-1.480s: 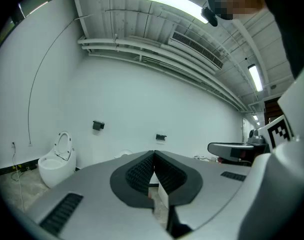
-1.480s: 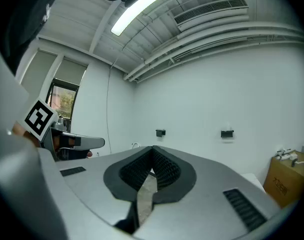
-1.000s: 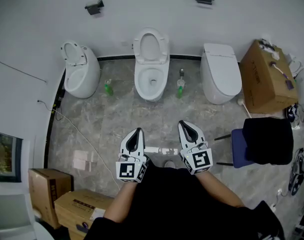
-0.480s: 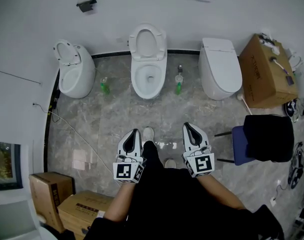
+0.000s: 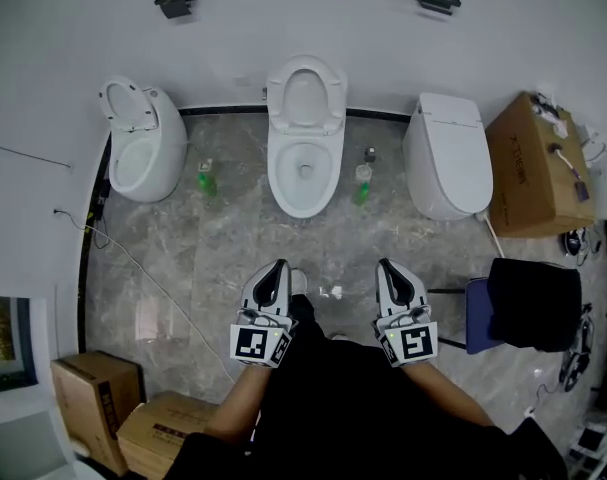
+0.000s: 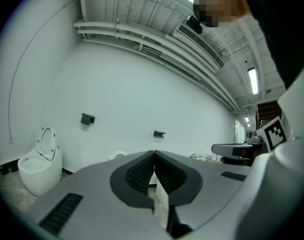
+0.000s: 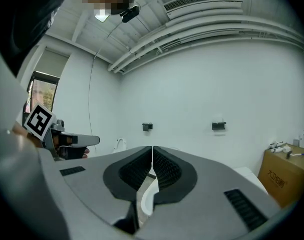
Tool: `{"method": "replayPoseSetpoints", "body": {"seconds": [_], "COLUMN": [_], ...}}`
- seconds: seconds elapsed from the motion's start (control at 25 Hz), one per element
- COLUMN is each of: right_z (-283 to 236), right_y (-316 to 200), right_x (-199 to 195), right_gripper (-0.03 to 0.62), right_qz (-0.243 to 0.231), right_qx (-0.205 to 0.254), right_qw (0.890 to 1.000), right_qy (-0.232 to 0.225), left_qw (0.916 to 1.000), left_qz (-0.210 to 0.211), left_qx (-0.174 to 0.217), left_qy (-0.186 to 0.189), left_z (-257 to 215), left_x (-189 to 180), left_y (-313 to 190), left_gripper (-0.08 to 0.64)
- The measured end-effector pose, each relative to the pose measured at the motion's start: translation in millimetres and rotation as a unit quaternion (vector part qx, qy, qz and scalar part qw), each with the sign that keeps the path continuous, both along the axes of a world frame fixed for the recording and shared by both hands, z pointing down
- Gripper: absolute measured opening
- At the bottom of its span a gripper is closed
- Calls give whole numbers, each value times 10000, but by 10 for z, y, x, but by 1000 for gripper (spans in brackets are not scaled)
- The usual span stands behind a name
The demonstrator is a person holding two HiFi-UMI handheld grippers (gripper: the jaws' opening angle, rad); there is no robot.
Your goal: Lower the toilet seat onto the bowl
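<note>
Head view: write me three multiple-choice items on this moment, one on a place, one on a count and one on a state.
1. Where along the wall is the closed-lid toilet?
A) left end
B) middle
C) right end

2. How many green bottles stand on the floor by the toilets?
A) one
B) two
C) four

3. How is the seat of the middle toilet?
A) raised
B) down on the bowl
C) lying on the floor

Answers:
1. C: its lid lies flat, and it is the one nearest the cardboard box.
2. B: one bottle stands on each side of the middle toilet.
3. A: the seat stands up behind the open bowl.
</note>
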State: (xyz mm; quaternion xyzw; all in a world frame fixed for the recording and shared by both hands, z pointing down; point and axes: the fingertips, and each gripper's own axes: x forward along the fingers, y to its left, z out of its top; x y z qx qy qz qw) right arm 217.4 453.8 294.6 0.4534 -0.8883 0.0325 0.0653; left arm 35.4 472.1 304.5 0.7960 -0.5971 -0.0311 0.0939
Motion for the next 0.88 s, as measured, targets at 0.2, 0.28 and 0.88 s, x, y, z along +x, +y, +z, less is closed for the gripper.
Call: {"method": "replayPoseSetpoints", "body": {"seconds": [0.2, 0.28, 0.88], "right_z": [-19, -31, 75], "right_y": [-634, -877, -2166], "right_x": [-494, -606, -1198], "right_gripper": [32, 32, 32], "right_qz": [29, 75, 448], "right_qx": [-130, -205, -494], "right_qw": [9996, 9993, 9965], "right_qy": [250, 300, 495], "left_qw": [9995, 9990, 9974], "left_qz": [10, -37, 480], "left_qx": [-139, -262, -467], "left_qy": [-268, -348, -251], "left_z": [15, 25, 164], "left_x": [-424, -547, -1167], "left_y": [-596, -810, -2201], "left_gripper": [15, 15, 15]}}
